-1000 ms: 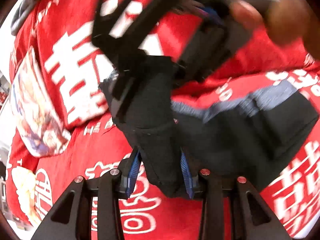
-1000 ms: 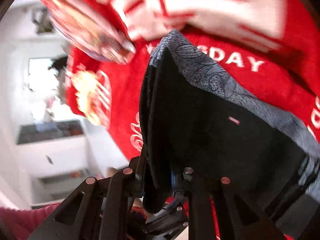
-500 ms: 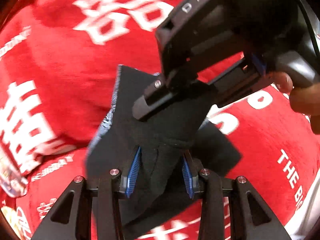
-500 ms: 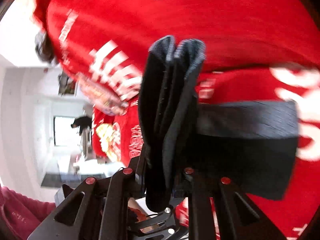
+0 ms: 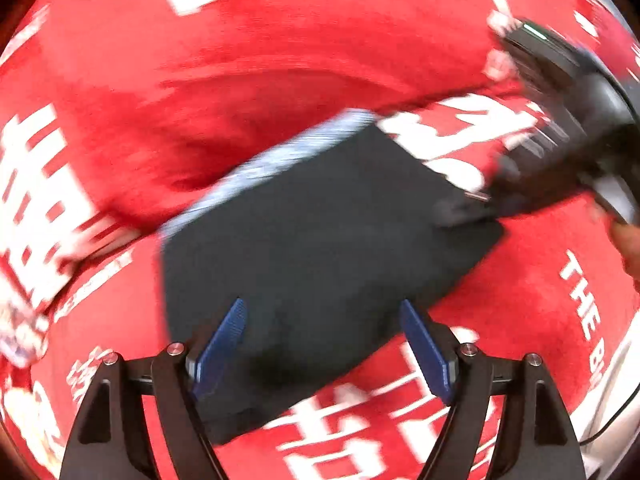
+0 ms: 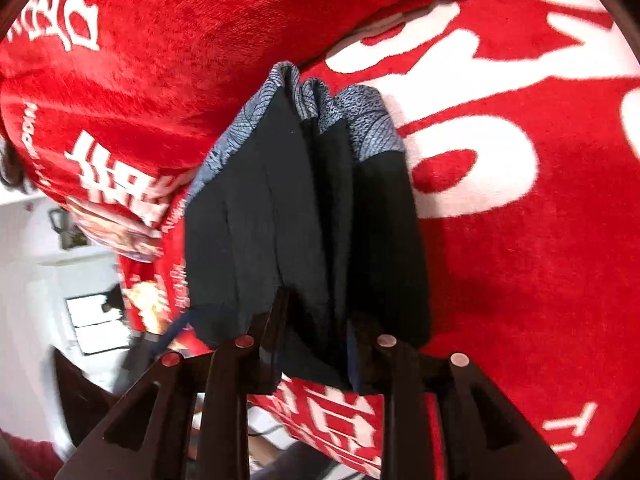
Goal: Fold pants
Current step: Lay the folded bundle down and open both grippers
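Pants (image 5: pixel 320 240): dark, folded into a flat rectangle with a grey patterned band along the far-left edge, lying on a red blanket (image 5: pixel 240 80) printed with white lettering. Left gripper (image 5: pixel 324 344): blue pads spread wide, nothing between them, poised over the near edge of the pants. Right gripper (image 6: pixel 316 344): clamped on the stacked folds at the pants' right corner, its dark body blurred and hiding that corner in the left view; pale room visible beyond the blanket's left edge.
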The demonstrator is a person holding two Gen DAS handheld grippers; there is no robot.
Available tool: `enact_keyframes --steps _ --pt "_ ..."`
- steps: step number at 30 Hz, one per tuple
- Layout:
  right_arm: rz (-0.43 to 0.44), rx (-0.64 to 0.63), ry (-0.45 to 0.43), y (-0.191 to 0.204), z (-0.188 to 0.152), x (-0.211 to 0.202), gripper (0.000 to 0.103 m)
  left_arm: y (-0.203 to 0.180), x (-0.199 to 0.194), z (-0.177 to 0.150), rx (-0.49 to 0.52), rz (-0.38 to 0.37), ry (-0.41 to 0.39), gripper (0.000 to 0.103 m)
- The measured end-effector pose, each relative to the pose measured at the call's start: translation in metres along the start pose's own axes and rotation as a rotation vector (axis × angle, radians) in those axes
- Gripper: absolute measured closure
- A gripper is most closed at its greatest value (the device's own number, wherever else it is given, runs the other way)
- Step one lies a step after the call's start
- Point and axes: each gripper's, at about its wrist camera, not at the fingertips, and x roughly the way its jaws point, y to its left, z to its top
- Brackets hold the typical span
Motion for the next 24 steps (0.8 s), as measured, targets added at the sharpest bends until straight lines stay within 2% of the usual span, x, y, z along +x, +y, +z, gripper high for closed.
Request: enact_keyframes --steps 1,5,7,9,11,14,16,17,19,22,24 --pt "-0.039 -0.012 0.001 0.002 0.0 0.003 0.07 0.017 0.0 -0.001 -0.044 0.019 0.015 0.022" --pt "-0.209 -0.07 -0.004 0.018 -0.004 -0.002 0.07 0.089 0.017 -0.01 -0.261 0.118 0.116 0.022" --pt "-0.267 -0.12 -0.054 0.033 -0.005 -0.012 0.07 0.111 0.03 -0.019 -0.347 0.117 0.168 0.022" --pt "-0.255 -0.162 -0.099 0.047 -0.004 -0.019 0.07 0.114 0.047 -0.026 -0.368 0.109 0.235 0.022" --pt "-0.234 -0.2 -0.124 0.061 0.0 -0.018 0.07 0.108 0.054 -0.032 -0.395 0.107 0.247 0.022" --pt "-0.257 -0.228 -0.086 0.061 0.004 0.002 0.07 0.103 0.054 -0.036 -0.408 0.135 0.242 0.022" --pt "-0.332 -0.239 -0.046 0.052 -0.001 0.02 0.07 0.102 0.055 -0.036 -0.408 0.145 0.248 0.021" --pt "-0.367 -0.232 -0.041 0.046 -0.007 0.028 0.07 0.101 0.054 -0.036 -0.403 0.157 0.253 0.019" --pt "-0.372 -0.216 -0.081 0.039 -0.016 0.027 0.069 0.102 0.052 -0.034 -0.393 0.194 0.259 0.001" --pt "-0.349 -0.175 -0.076 0.034 -0.016 0.023 0.069 0.104 0.05 -0.034 -0.418 0.152 0.284 0.001" --pt "-0.343 -0.17 -0.062 0.033 -0.015 0.022 0.068 0.103 0.048 -0.034 -0.418 0.159 0.293 0.001"
